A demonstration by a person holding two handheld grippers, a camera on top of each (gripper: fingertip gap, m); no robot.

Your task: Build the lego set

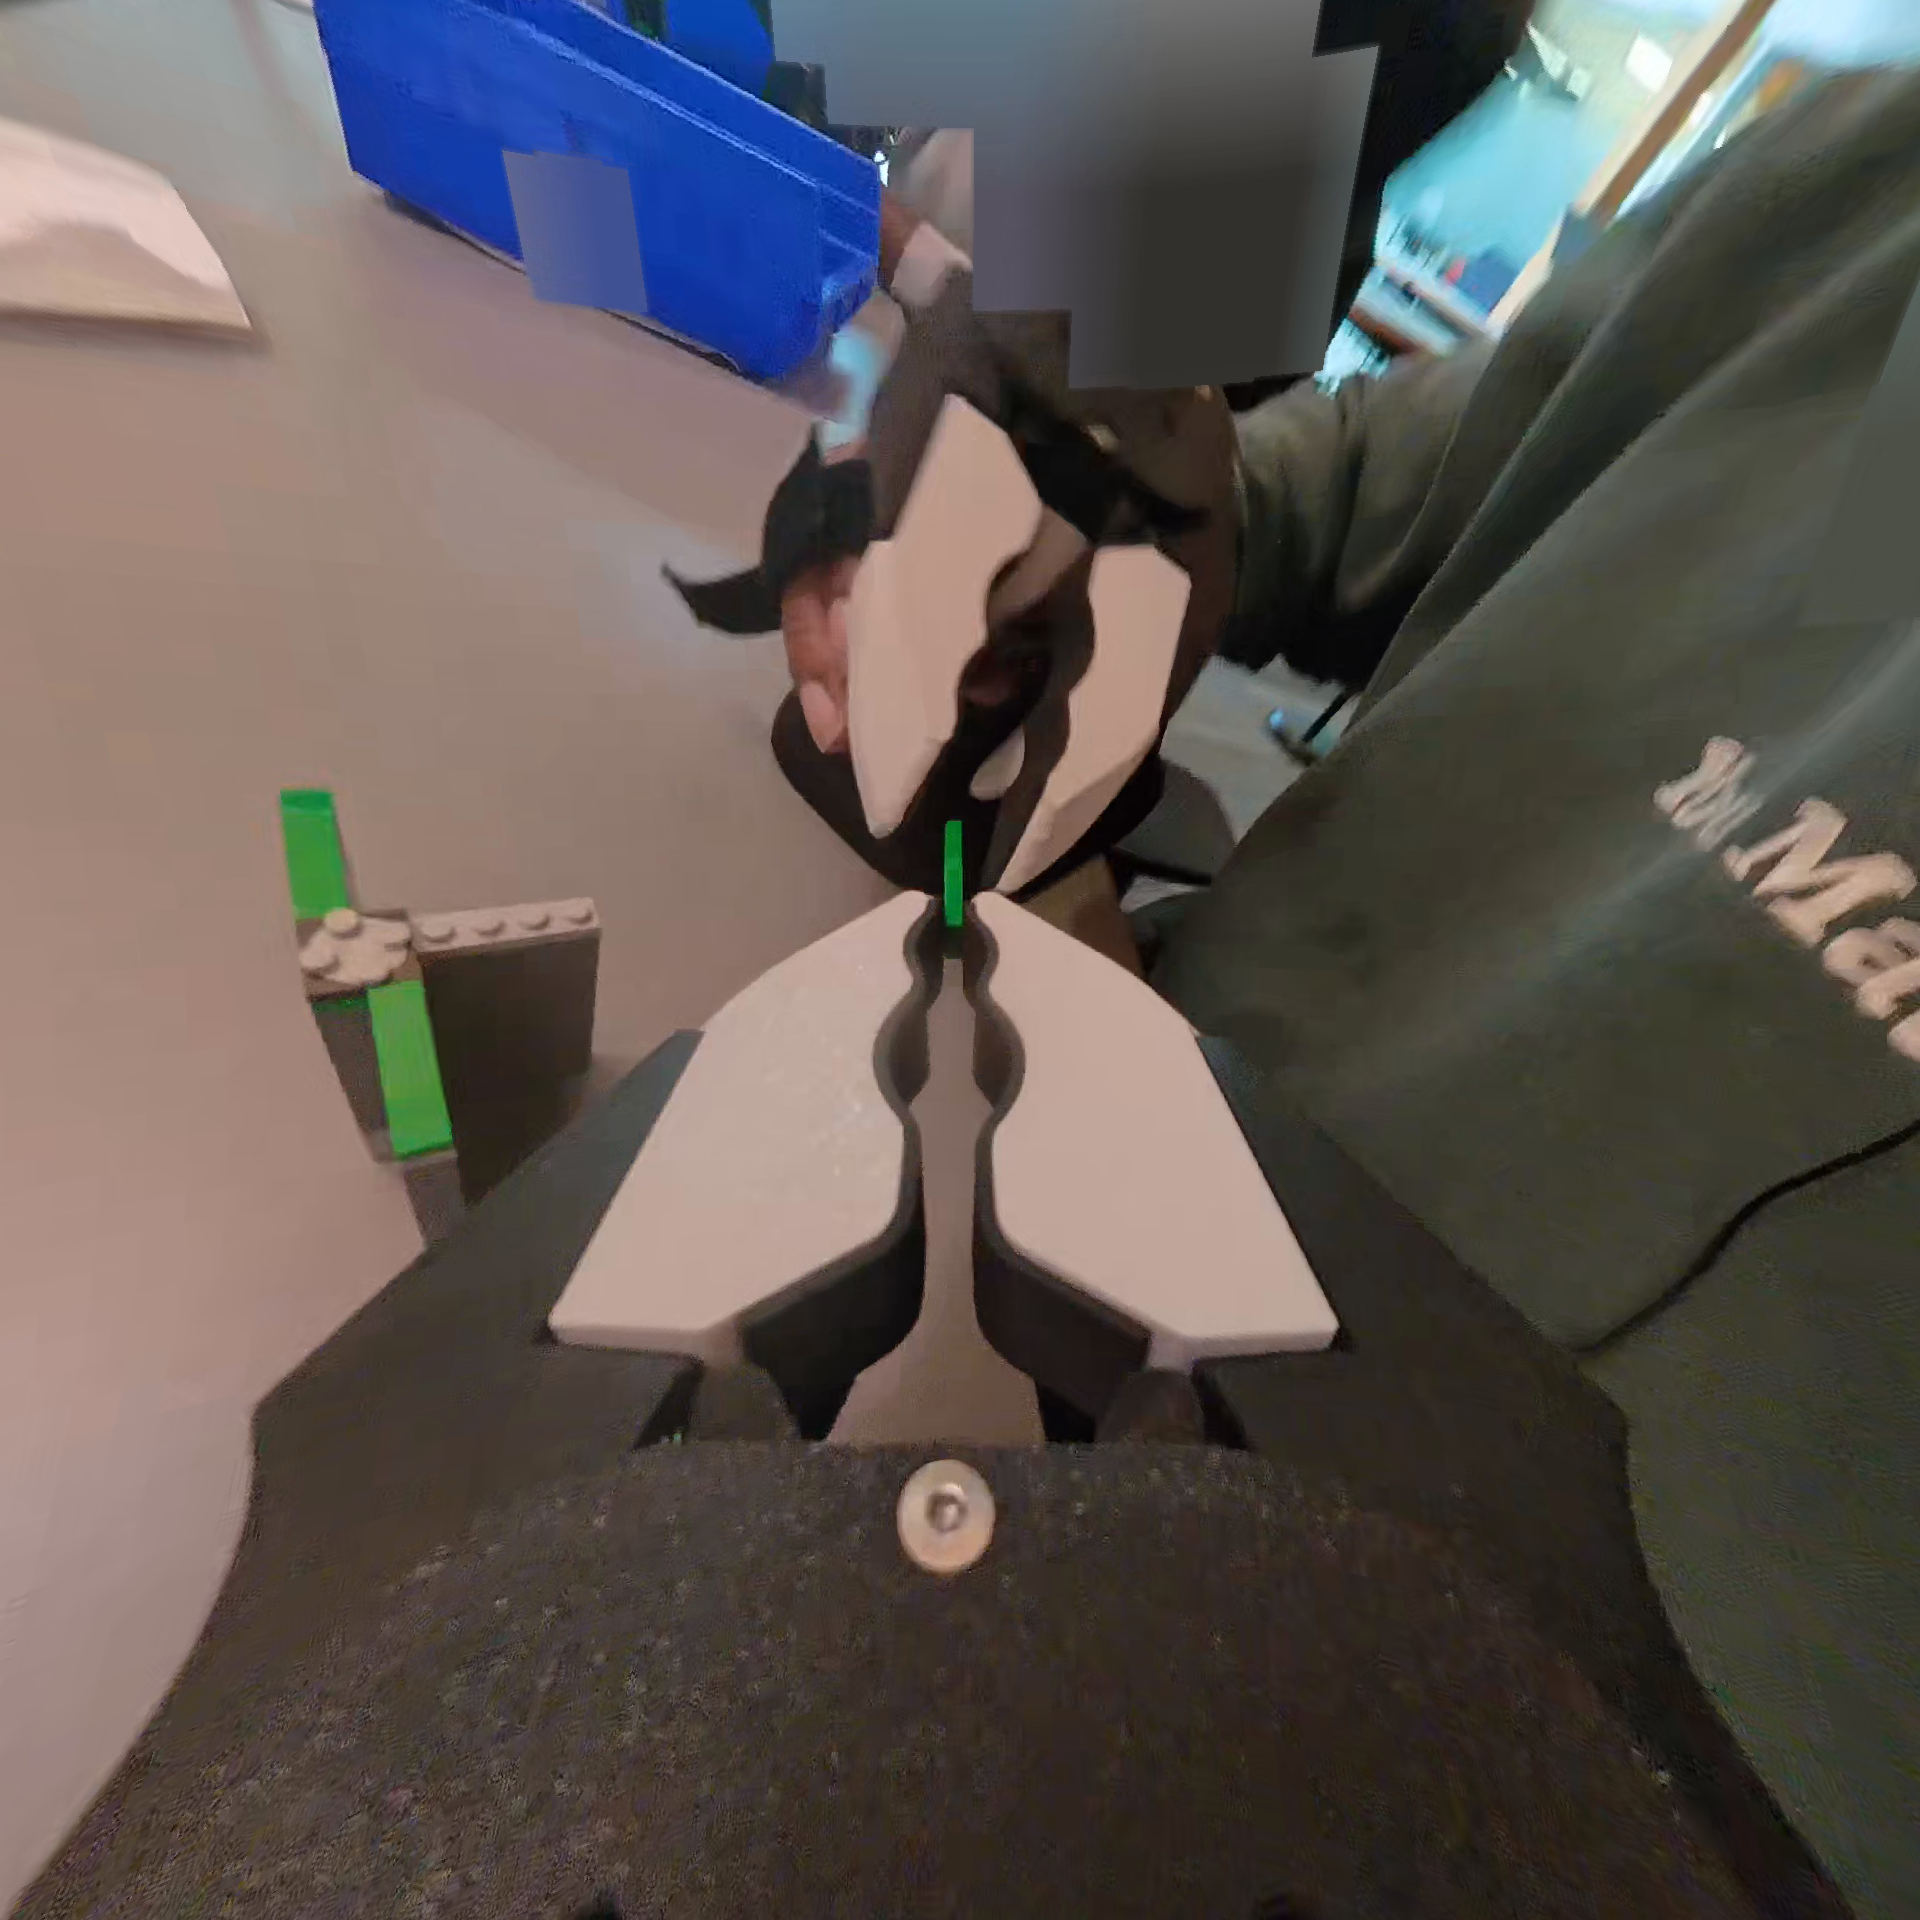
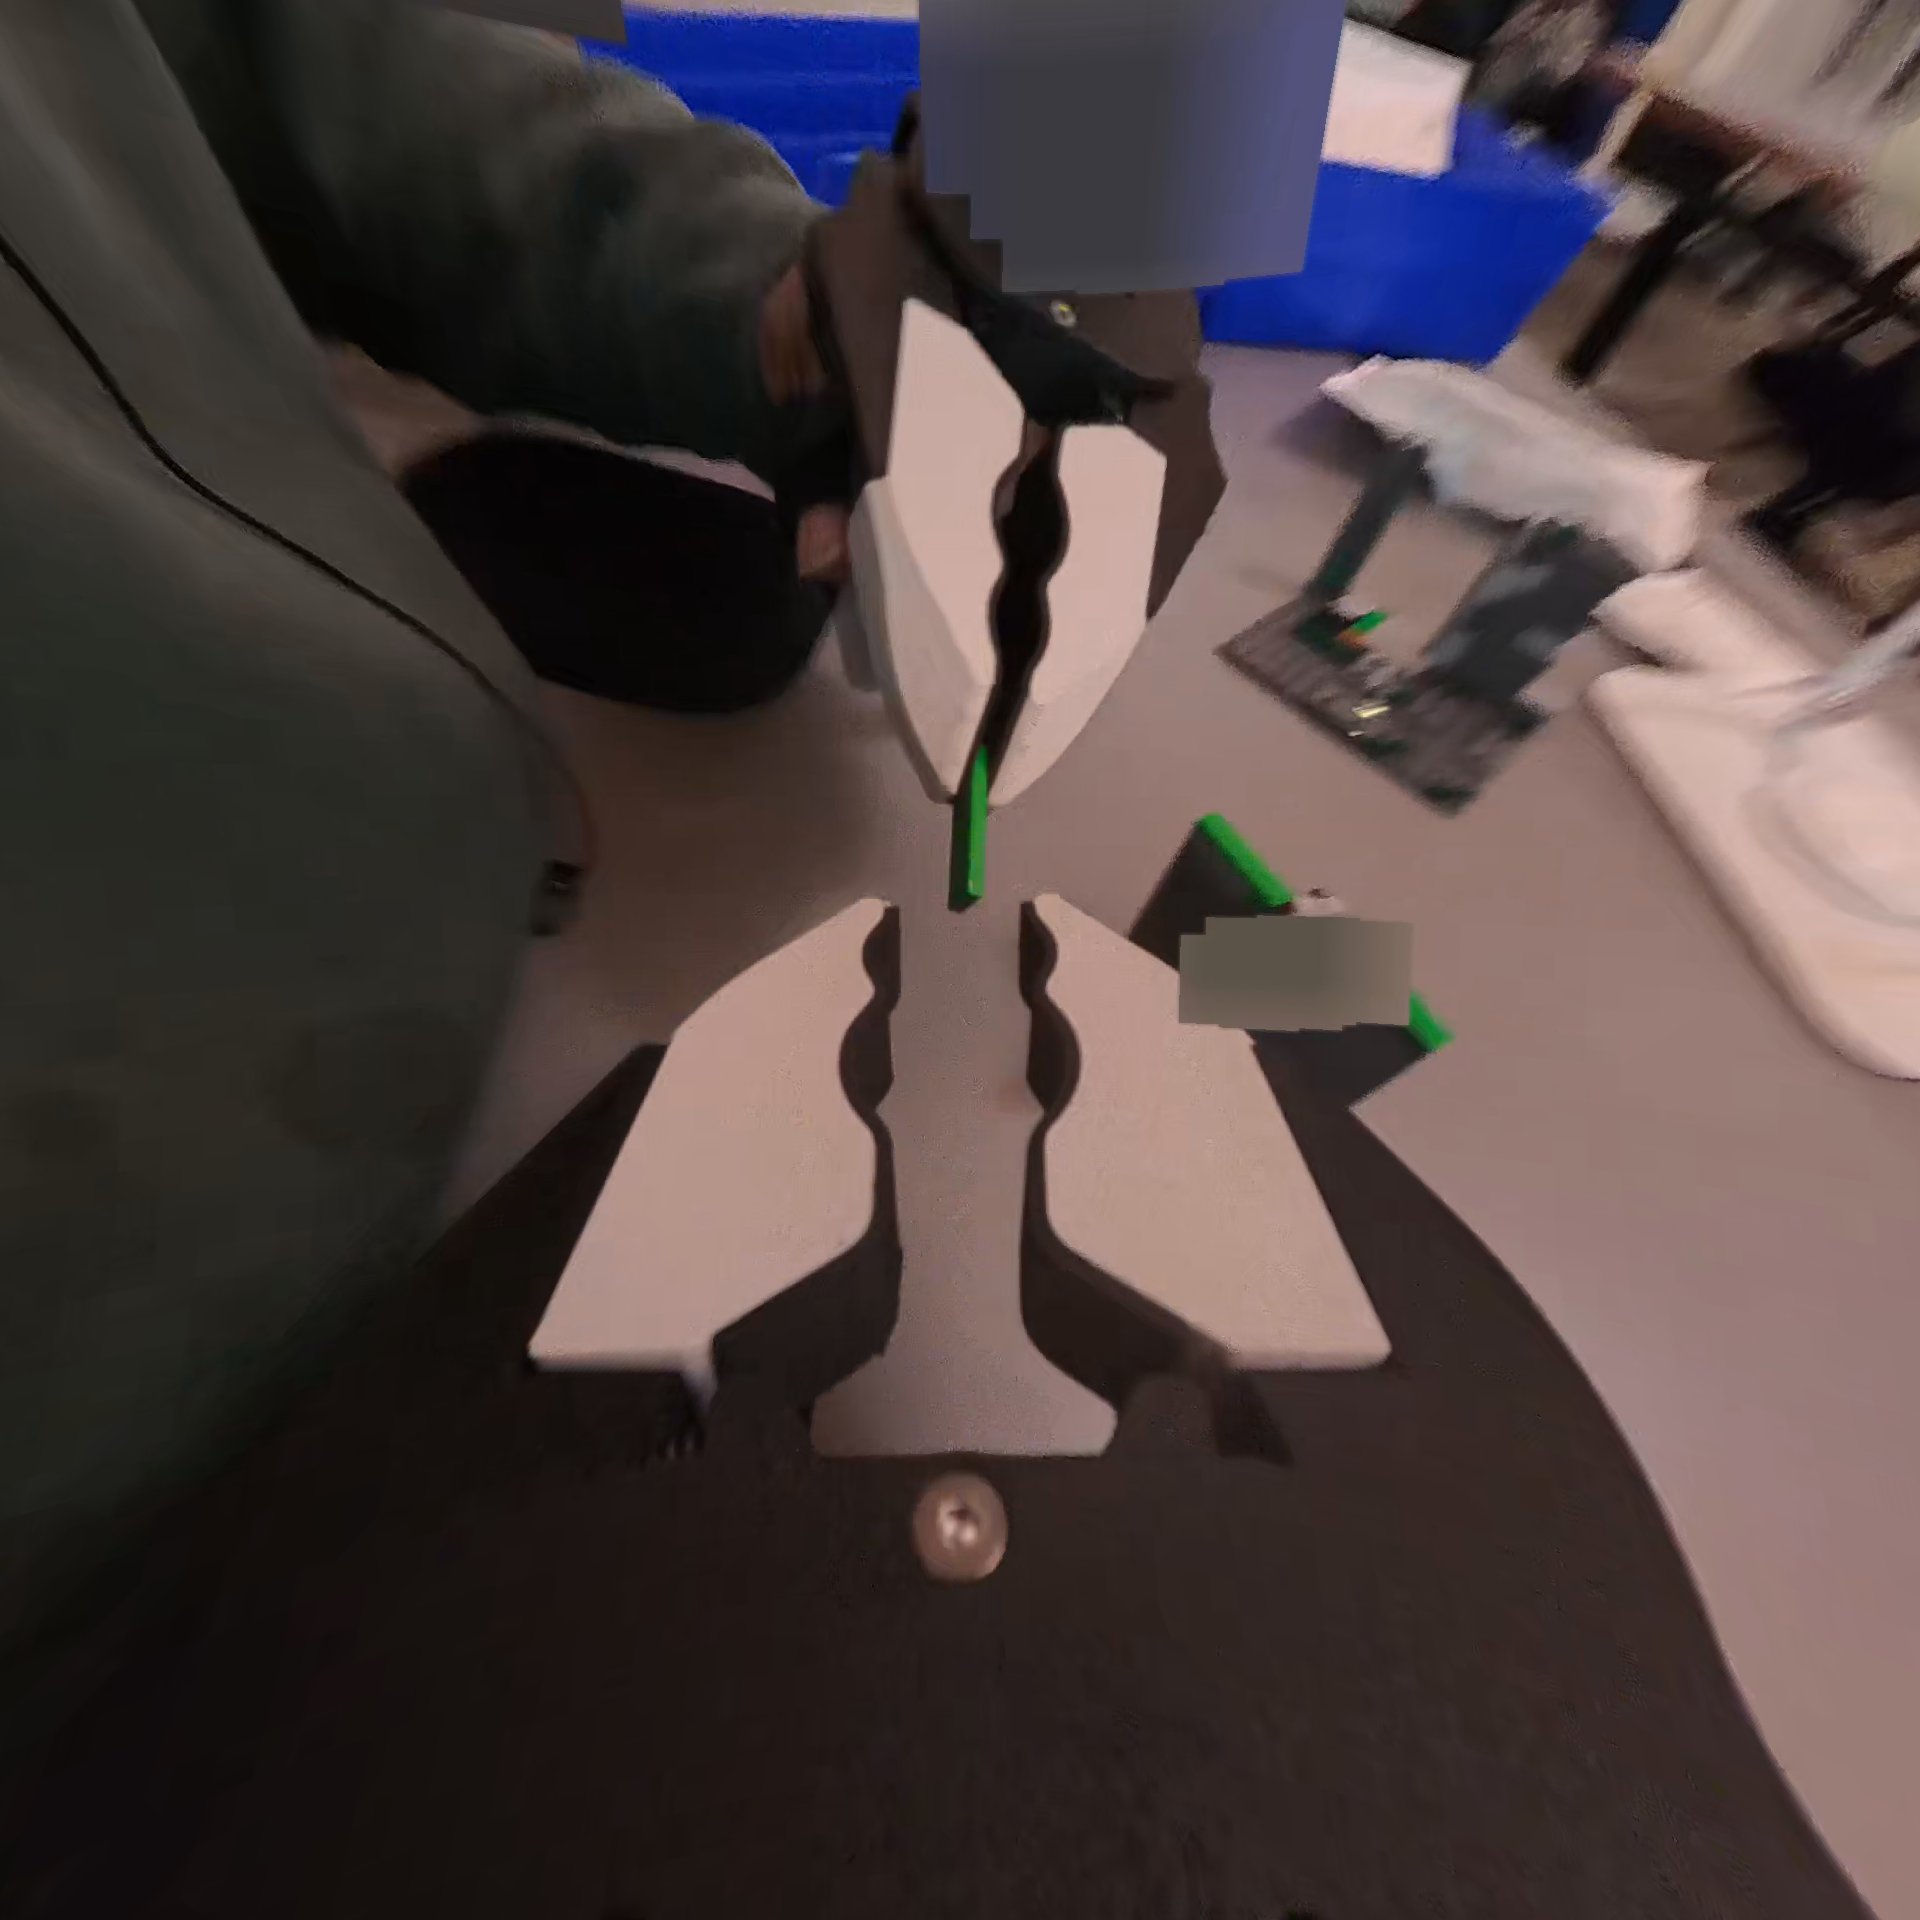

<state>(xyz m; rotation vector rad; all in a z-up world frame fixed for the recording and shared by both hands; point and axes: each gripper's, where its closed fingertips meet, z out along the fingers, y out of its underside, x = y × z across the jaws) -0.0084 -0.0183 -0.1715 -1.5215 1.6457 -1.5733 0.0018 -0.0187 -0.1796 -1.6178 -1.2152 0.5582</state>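
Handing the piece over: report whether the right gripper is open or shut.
Open: the right gripper shows a gap, empty; the left gripper pinches the green piece.

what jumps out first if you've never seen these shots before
The thin green piece stands out first, pinched at the tips of the left gripper at centre frame. The right gripper faces it tip to tip with its fingers apart, just short of the piece. To the left on the table stands a grey build with green strips, and a blue bin sits behind.
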